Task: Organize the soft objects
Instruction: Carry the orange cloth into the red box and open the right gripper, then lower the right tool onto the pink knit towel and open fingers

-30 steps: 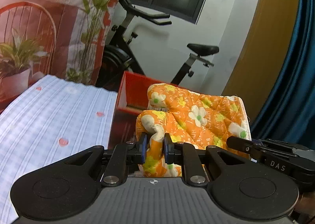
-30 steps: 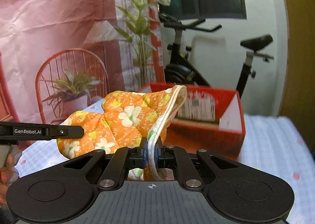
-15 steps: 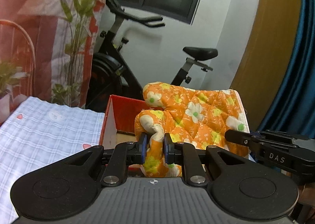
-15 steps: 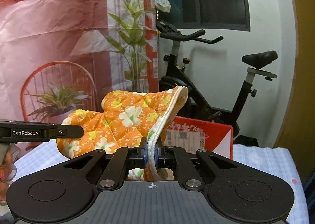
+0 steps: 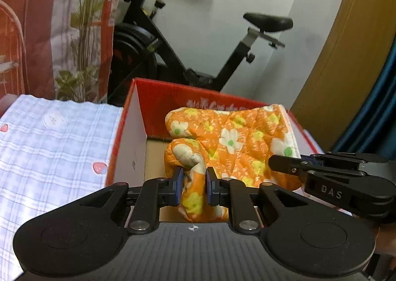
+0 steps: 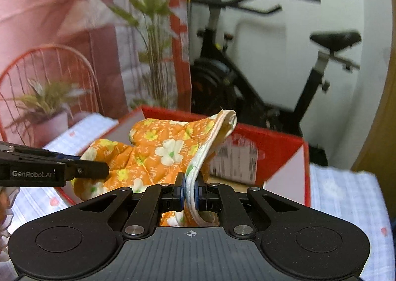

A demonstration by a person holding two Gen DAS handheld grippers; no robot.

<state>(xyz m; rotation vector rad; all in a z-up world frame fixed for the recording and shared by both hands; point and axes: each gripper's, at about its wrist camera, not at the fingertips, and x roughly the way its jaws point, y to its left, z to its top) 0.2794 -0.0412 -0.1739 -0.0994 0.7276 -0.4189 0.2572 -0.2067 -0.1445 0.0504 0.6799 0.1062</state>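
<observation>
An orange oven mitt [image 5: 232,142] with white and yellow flowers hangs between both grippers, over an open red cardboard box [image 5: 138,110]. My left gripper [image 5: 193,188] is shut on the mitt's thumb end. My right gripper [image 6: 189,190] is shut on the white-edged cuff of the mitt [image 6: 168,150]. In the left wrist view the right gripper's fingers [image 5: 287,164] reach in from the right at the cuff. In the right wrist view the left gripper's fingers [image 6: 86,172] come in from the left. The box [image 6: 279,147] lies just beyond and below the mitt.
The box stands on a blue-and-white checked cloth [image 5: 54,147] with small red hearts. Behind it are an exercise bike [image 5: 178,41], a printed backdrop with plants [image 6: 74,33], a white wall and a blue curtain [image 5: 376,117] at the right.
Both grippers have carried the mitt across the cloth to the red box, which now sits right under it. The grips on thumb and cuff are unchanged.
</observation>
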